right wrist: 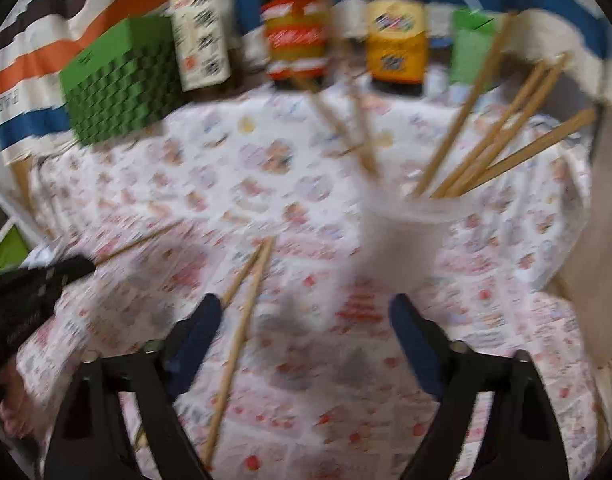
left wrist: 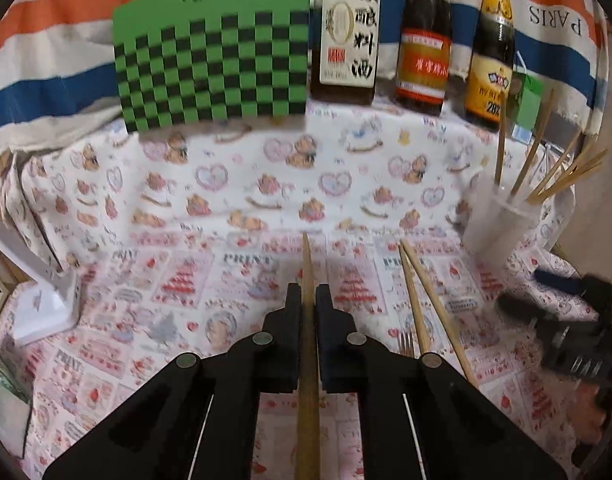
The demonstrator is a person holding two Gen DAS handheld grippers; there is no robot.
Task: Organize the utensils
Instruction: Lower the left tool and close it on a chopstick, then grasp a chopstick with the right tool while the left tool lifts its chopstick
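Observation:
My left gripper (left wrist: 308,292) is shut on a wooden chopstick (left wrist: 307,264) that runs forward between its jaws, over the printed cloth. Two more chopsticks (left wrist: 422,296) lie on the cloth just to its right, beside a fork (left wrist: 406,344). A white cup (left wrist: 498,224) at the right holds several chopsticks. My right gripper (right wrist: 306,308) is open and empty, just short of the cup (right wrist: 402,240). The two loose chopsticks (right wrist: 246,292) lie by its left finger. The right wrist view is blurred. The left gripper (right wrist: 30,292) shows at its left edge with its chopstick.
A green checkered box (left wrist: 214,56) and three sauce bottles (left wrist: 422,40) stand along the back of the table. A small green carton (left wrist: 526,100) is behind the cup. A white object (left wrist: 42,300) lies at the left.

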